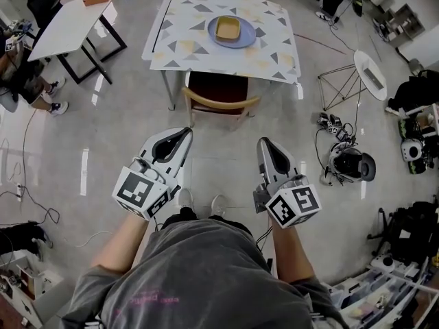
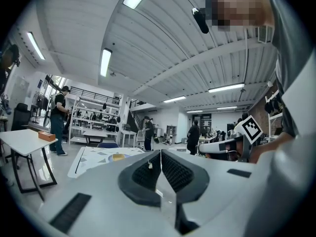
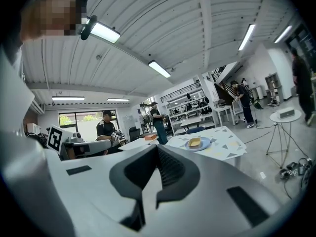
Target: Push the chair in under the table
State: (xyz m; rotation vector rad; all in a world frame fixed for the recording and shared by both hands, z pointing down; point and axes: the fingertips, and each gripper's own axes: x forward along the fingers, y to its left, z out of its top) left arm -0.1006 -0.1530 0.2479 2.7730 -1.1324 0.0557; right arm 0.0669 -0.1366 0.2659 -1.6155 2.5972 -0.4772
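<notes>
Facing the chair (image 1: 219,89), left gripper (image 1: 186,132) and right gripper (image 1: 263,142) show jaws closed, apparently empty.

We note one table (image 1: 274,46) with a triangle-patterned top, standing on the glossy grey floor (image 1: 219,163). A round blue-grey plate (image 1: 248,38) rests directly on the table near its middle and holds a yellow object (image 1: 228,27). The chair (image 1: 219,100) stands on the floor, its seat partly under the near table edge.
</notes>
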